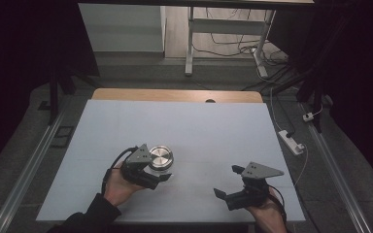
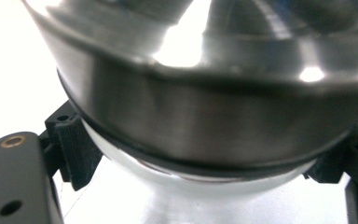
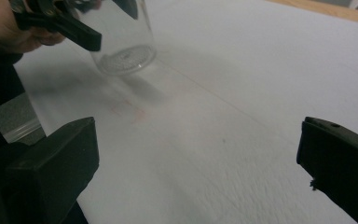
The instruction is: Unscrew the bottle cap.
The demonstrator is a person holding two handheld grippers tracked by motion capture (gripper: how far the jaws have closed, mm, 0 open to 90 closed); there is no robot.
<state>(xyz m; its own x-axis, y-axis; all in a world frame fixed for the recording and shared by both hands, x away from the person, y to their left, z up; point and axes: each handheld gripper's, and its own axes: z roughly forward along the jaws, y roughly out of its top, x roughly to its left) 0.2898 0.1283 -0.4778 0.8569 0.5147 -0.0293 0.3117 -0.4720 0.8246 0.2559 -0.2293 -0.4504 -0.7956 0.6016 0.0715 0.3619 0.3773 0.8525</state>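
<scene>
Seen from above: a pale surface, wooden edge along its far side, dark floor all round; near the front left part, a clear jar with a round metal lid, upright on the surface.

Left gripper just beside the jar, on its near side, held in a hand with a dark sleeve; jaws closed on the jar's glass body below the lid; grey three-cornered plate on top of the gripper touching or overlapping the lid's left edge from this angle, cannot tell which.

From the left gripper view: lid very close, shiny brushed metal with bright glare, dark rim under it, clear glass beneath that; black ribbed pads pressed against the glass at either side of the jar.

Right gripper well apart from the jar, to its right and nearer the front edge, held in the other hand; jaws wide open, nothing between them; tips aimed leftward toward the jar.

From the right gripper view: two black jaws far apart at the bottom corners, bare surface between; jar far off at upper left, its patterned glass base resting on the surface, a faint shadow beside it; left gripper clamped across the jar's upper part, hand behind it.

Beyond the surface, past the jar: table legs and loose cables on the floor; white power strip off the right edge.
</scene>
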